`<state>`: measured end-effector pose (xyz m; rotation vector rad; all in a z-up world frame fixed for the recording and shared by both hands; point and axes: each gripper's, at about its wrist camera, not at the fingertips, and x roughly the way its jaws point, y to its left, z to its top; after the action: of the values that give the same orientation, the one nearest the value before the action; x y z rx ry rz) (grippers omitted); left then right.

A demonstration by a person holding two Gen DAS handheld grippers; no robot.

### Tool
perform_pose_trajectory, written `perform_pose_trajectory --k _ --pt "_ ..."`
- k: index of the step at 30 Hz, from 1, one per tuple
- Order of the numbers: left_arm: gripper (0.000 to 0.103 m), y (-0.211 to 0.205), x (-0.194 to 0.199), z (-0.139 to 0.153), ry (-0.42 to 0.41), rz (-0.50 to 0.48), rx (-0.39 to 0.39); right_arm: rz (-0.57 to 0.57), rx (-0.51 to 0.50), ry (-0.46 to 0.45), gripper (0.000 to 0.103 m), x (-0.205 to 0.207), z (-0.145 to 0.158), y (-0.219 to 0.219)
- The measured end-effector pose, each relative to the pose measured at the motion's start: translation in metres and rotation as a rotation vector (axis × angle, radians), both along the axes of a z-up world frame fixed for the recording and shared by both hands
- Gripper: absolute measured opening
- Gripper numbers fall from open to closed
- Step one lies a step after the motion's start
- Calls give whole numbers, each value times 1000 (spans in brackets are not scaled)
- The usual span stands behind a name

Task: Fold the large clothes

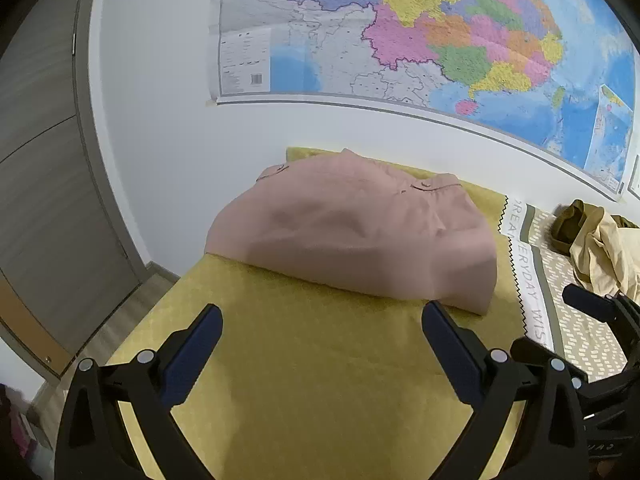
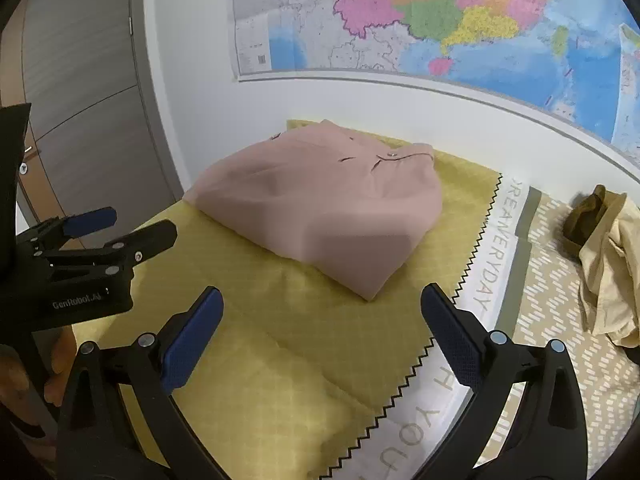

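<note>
On the left gripper [image 2: 120, 224], "GenRobot.AI" (jaws apart, empty); right gripper [image 2: 322, 320] likewise; bedding [image 2: 494, 264]: "EVERYDAY".

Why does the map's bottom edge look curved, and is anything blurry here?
Both views come through fisheye lenses, so the map border bows and dark corners frame each picture. In the left wrist view the pink garment looks soft, slightly blurred; the same in the right wrist view. Lighting is even, with no harsh glare.

Folded pink garment [image 2: 320, 200] sits on the yellow cloth [image 2: 280, 320], right gripper [image 2: 320, 312] wide open just short of it, nothing between the jaws. Left gripper [image 2: 120, 226] pokes in at the left, and a beige garment [image 2: 608, 264] lies crumpled at the right.
</note>
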<state>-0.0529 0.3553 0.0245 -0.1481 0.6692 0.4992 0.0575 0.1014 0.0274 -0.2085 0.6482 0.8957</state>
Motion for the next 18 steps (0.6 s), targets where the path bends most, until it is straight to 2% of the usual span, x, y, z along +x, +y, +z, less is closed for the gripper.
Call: perform_pose_trajectory --k 18 --pt "96 -12 -14 5 -12 6 19 6 19 -1 98 -12 5 -10"
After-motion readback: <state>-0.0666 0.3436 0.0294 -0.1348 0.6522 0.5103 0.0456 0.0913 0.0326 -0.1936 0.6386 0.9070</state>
